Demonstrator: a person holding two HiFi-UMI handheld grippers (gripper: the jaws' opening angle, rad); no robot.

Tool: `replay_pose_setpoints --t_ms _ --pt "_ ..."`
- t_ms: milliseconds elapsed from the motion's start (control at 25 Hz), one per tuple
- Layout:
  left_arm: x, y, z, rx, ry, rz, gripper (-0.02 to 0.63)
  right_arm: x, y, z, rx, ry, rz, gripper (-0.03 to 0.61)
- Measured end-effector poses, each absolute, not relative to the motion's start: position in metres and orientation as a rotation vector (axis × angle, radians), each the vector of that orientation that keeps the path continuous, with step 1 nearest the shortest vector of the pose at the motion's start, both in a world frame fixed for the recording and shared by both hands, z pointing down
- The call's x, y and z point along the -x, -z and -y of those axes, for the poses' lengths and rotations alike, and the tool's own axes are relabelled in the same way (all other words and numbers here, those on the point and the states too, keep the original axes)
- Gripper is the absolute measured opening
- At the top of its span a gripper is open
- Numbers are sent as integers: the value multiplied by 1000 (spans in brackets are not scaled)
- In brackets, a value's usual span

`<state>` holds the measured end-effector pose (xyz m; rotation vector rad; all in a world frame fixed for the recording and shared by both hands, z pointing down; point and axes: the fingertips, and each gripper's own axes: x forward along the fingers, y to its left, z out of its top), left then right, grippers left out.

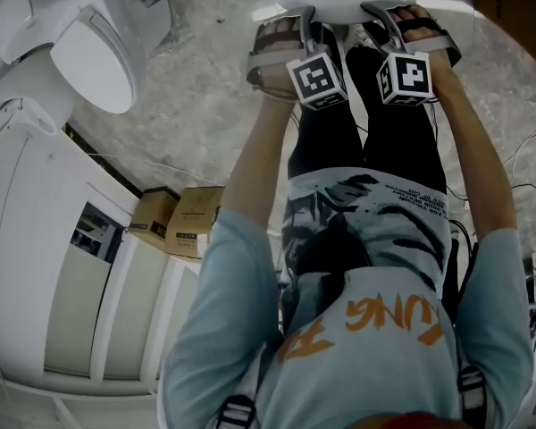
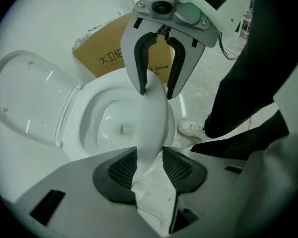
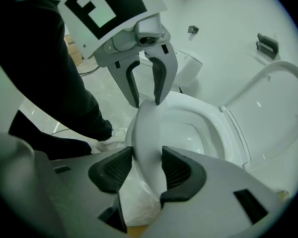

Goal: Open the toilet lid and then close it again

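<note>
**Helper:** Where is the toilet lid (image 2: 30,98) right now?

**Me:** It is up. It leans back behind the bowl (image 2: 114,125), near the white wall (image 3: 223,14). So I think the opening part is done and the closing part is left.

**Helper:** What are your grippers doing?

**Me:** My left gripper (image 2: 145,170) is clamped on the front rim (image 2: 151,123) of the toilet. My right gripper (image 3: 148,170) is clamped on that same rim, just beside it. The thin white edge sits between both pairs of pads. I cannot tell if it is the seat ring or the lip of the bowl — but it is not the lid.

**Helper:** What comes next?

**Me:** I think I must let go of the rim, reach over the bowl to the far edge of the lid, and take hold there. Then I bring it down slowly so it does not bang.

**Helper:** Is there room?

**Me:** Over the bowl it is open, so that way looks good. On the near side the person's legs and a white shoe (image 2: 191,129) are close to the rim. A cardboard box (image 2: 109,58) stands beyond the bowl on one side. The lid is close to the wall, so there may be little room to get a jaw behind its edge.
</note>
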<state>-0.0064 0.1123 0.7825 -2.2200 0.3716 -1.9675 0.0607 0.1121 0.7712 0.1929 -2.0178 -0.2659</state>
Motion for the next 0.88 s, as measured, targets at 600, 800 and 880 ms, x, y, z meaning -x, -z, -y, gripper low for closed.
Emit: replay_pose_setpoints --t_ms 600,800,880 --pt "5 -833 -114 2263 1980 -356 173 -62 -825 -112 -168 191 1972 204" --pt "8 -829 -117 2370 2039 -416 172 -61 -817 -115 -205 80 1968 174" --pt "9 -814 -107 2371 2035 -497 116 -63 -805 -114 -245 38 1980 131"
